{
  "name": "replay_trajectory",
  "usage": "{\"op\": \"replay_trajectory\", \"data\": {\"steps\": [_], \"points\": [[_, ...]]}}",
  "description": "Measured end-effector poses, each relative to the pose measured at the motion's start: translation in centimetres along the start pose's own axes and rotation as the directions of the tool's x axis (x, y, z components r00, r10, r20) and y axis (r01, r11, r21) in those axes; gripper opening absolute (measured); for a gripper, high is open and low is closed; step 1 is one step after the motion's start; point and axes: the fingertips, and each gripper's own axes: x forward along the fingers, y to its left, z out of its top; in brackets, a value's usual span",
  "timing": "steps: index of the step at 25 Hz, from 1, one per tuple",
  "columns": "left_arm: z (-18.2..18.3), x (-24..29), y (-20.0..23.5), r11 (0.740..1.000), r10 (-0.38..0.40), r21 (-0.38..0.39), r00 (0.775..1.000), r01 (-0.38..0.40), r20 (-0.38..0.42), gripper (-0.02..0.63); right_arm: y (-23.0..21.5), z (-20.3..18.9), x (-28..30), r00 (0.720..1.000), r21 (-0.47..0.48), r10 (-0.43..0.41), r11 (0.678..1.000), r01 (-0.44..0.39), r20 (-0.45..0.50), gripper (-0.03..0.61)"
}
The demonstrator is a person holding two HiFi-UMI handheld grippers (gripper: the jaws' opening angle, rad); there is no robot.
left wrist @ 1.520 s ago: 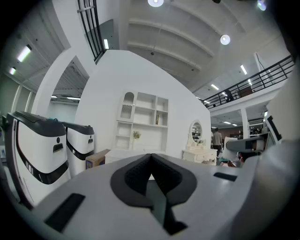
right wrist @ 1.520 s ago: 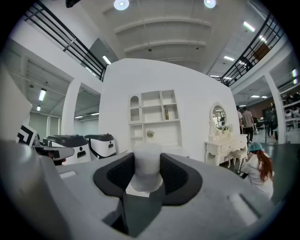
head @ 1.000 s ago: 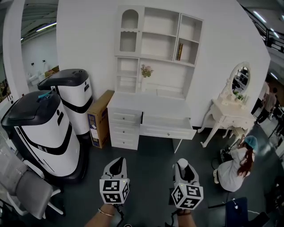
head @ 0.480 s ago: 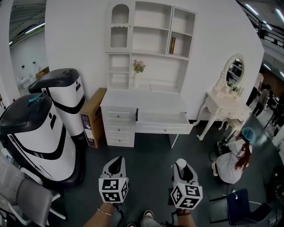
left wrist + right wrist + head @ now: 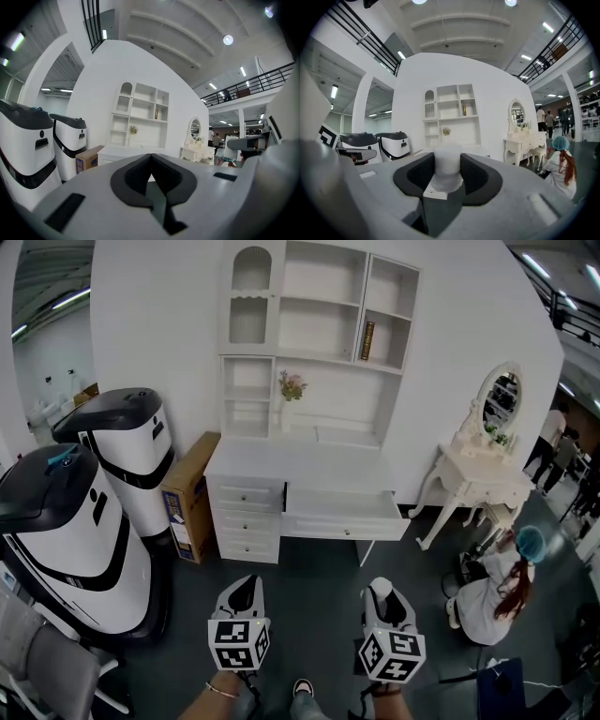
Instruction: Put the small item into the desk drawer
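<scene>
- My right claw (image 5: 447,177) is clamped on the small white item (image 5: 447,159), which stands upright between its dark pads.
- My left claw (image 5: 151,164) has its jaws pressed together and empty.
- Both hang side by side over the dark floor (image 5: 314,592), well short of the white desk (image 5: 300,468).
- The desk's drawer (image 5: 345,515) stands pulled out.

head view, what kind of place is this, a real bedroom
Probably a mock bedroom staged in a big hall, not a home: a white desk with shelves and white mirrored dressing table stand beside two bulky black-and-white machines.
</scene>
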Motion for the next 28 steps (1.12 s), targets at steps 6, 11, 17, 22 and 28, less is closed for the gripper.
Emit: {"op": "replay_trajectory", "data": {"steps": [6,11,17,22,28], "points": [[1.9,6.3,-0.2,1.000,0.022,-0.001,1.000,-0.022,0.012,0.005,-1.9,2.0,6.6,0.999,-0.009,0.037,0.999,-0.037,0.000,0.169],[3.1,11.5,-0.5,0.999,0.038,-0.011,0.999,-0.038,0.014,0.005,-4.1,3.7,11.7,0.998,-0.013,0.062,0.998,-0.062,0.001,0.169],[3.8,17.1,-1.1,0.999,0.053,-0.001,0.998,-0.053,0.014,0.005,-7.1,4.4,17.1,0.997,-0.002,0.077,0.997,-0.077,-0.003,0.169],[4.1,20.6,-1.6,0.997,0.074,-0.001,0.997,-0.074,0.010,0.005,-8.8,4.8,20.5,0.995,0.000,0.104,0.995,-0.104,-0.013,0.169],[3.3,23.3,-1.7,0.996,0.088,-0.006,0.996,-0.088,-0.023,0.005,-10.9,4.0,23.5,0.993,0.025,0.108,0.994,-0.107,-0.044,0.169]]}}
